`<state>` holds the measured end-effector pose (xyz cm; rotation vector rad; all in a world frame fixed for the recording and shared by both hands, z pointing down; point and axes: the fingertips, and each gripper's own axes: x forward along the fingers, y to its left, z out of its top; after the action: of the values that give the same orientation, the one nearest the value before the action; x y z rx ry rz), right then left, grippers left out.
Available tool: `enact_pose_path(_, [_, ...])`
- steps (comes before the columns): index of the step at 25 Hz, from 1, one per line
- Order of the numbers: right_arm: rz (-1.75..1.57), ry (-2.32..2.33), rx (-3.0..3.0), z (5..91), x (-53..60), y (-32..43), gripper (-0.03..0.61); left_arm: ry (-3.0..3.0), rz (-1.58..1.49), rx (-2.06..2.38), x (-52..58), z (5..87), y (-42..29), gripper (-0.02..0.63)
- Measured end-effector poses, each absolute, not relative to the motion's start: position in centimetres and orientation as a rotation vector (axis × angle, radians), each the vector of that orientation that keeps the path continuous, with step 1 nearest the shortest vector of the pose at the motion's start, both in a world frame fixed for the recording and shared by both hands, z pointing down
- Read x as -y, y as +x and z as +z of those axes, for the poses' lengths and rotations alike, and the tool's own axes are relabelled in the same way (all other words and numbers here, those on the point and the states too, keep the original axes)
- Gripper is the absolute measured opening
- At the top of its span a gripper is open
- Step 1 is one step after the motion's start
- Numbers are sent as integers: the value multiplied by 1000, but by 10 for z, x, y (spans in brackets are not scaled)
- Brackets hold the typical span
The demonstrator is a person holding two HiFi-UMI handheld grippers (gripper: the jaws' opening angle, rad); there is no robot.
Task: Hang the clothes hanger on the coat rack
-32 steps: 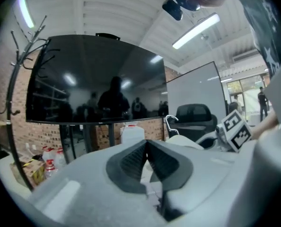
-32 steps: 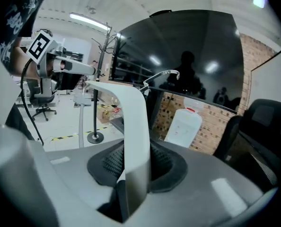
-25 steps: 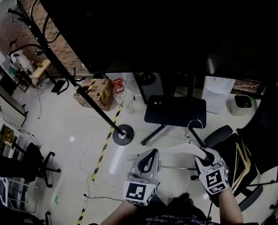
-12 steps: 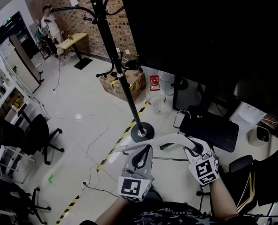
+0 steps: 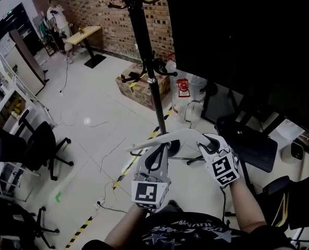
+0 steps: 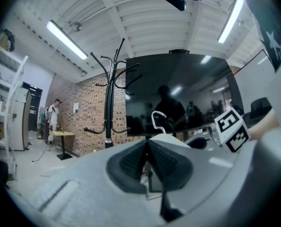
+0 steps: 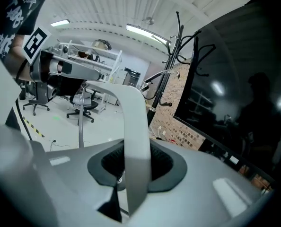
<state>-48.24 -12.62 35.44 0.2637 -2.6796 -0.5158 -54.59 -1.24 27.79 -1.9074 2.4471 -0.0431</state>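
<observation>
The white clothes hanger (image 5: 170,136) is carried level between both grippers, its metal hook (image 5: 193,106) standing up near the right end. My left gripper (image 5: 157,151) is shut on the hanger's left arm; its pads (image 6: 131,161) are pressed together, and the hanger (image 6: 171,140) shows just beyond them. My right gripper (image 5: 206,142) is shut on the right arm, which crosses its jaws as a broad white band (image 7: 133,126). The black coat rack (image 5: 149,72) stands upright just beyond the hanger, with curved hooks at the top (image 6: 109,103) (image 7: 171,74).
A cardboard box (image 5: 141,85) and a water jug (image 5: 184,95) sit by the rack's foot. A large dark screen (image 5: 248,35) fills the upper right, with a black seat (image 5: 250,142) below it. Office chairs (image 5: 35,145) stand left. A person (image 5: 58,17) stands by a far table.
Both grippers have carried the hanger across the room toward the coat rack. The rack, earlier slanted at the upper left, now stands upright straight ahead. Both grips are unchanged.
</observation>
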Motion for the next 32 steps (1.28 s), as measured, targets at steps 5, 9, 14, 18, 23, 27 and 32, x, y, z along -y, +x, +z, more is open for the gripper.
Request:
enact_pose_path(5, [-526,279,2666,354,134,-525,98,-1930,9,-2476,21,282,-580,5])
enact_pose_path(9, [-541,237,2657,354,149,-552,98,-1895,40,-2498,26,279,-601,5])
enact_pose_path(14, [-566,96,2671,355,175,-581,98,-1853,23,-2540,44,281,-613,5])
enact_pose_path(18, [-553,37,2673,363,200,-602,98,-1778,-43,-2584,57,276,-627,5])
enact_pose_path(23, [-581,-77,2668,367,225,-635,98,-1678,-52,-2692,82,282,-650,5])
enact_pose_path(27, [-620,-164,2656,371,238,-657,98,-1616,-51,-2739,107,286,-663,5])
enact_pose_path(32, [-635,-247,2642,387,253,-675,98,-1561,-68,-2784,127,287,-671,5])
